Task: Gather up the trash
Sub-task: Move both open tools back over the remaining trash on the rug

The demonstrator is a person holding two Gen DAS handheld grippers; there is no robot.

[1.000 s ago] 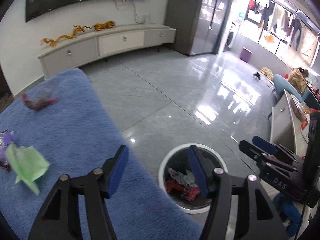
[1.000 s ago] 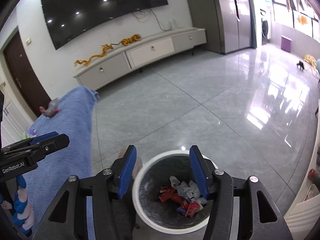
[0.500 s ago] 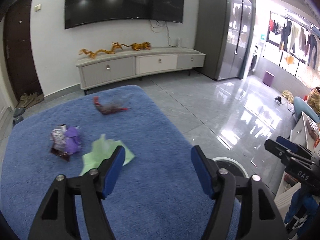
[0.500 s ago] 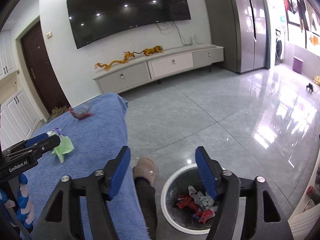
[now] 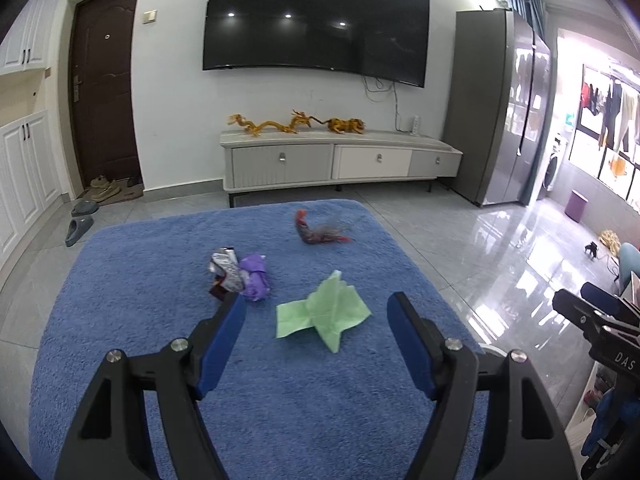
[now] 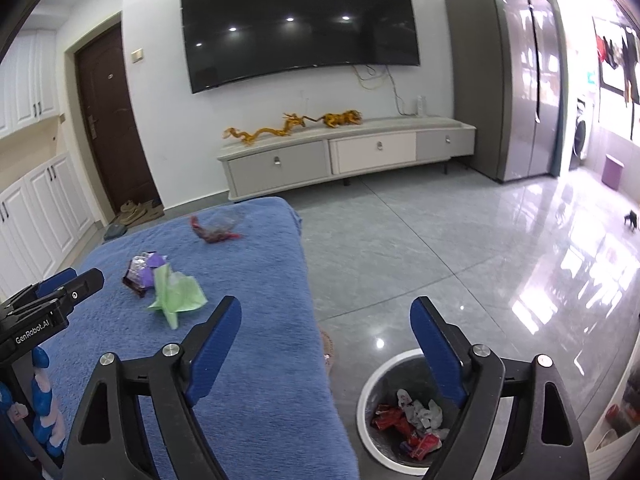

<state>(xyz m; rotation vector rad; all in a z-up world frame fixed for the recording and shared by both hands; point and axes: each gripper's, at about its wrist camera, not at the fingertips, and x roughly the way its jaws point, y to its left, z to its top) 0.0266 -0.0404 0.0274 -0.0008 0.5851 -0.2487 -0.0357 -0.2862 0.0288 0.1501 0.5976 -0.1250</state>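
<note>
Now the left gripper (image 5: 316,322) hangs over the blue blanket (image 5: 120,320), its fingers wide apart and holding nothing. Green paper (image 5: 322,314) lies on the blanket right in front of it. A purple wrapper (image 5: 240,276) sits just beside the paper, and a red wrapper (image 5: 318,232) lies farther back. The right gripper (image 6: 326,338) is also wide open and empty, near the trash bin (image 6: 368,392) on the floor beside the blanket. I think the next step is picking up the paper: go down, close on it, then carry it to the bin.
</note>
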